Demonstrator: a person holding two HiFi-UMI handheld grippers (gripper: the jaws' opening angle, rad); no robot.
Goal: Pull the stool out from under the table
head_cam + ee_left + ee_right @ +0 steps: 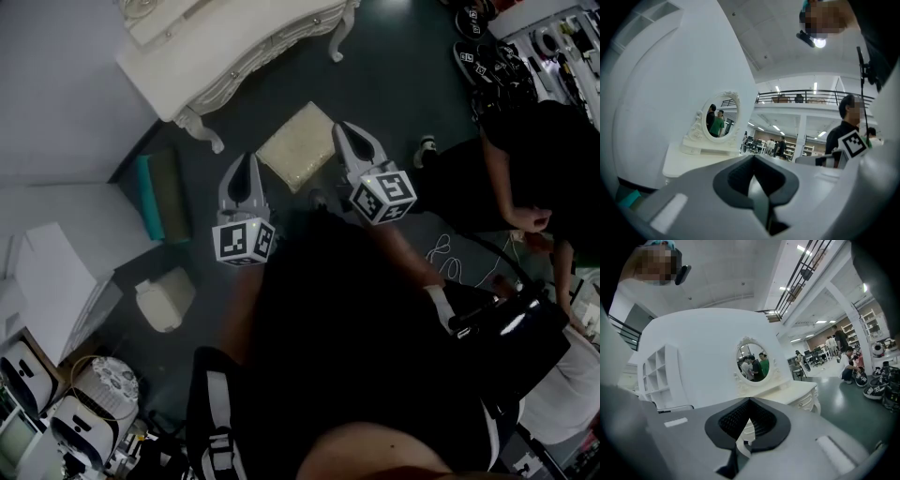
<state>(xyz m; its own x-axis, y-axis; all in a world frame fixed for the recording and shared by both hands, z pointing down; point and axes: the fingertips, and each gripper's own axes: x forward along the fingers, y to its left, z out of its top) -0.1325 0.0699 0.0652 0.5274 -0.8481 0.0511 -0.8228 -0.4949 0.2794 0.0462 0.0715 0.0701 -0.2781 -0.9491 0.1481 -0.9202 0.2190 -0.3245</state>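
The stool (pixel 296 146), with a cream square cushion, stands on the dark floor just in front of the white dressing table (pixel 225 47). It sits between my two grippers, which are held up in the air above the floor. My left gripper (pixel 246 163) is just left of the cushion and my right gripper (pixel 346 132) is at its right edge. Both are shut with nothing in them. In the left gripper view the shut left gripper (pixel 753 158) points toward the table (pixel 689 161) and its oval mirror (pixel 719 118). The right gripper (pixel 749 402) faces the same table (pixel 799 391).
A teal and olive bundle (pixel 163 193) and a small white box (pixel 165 298) lie on the floor at left. White boards (pixel 56 272) lean at the far left. A person (pixel 525 169) crouches at right beside several shoes (pixel 487 56). Cables (pixel 450 253) trail on the floor.
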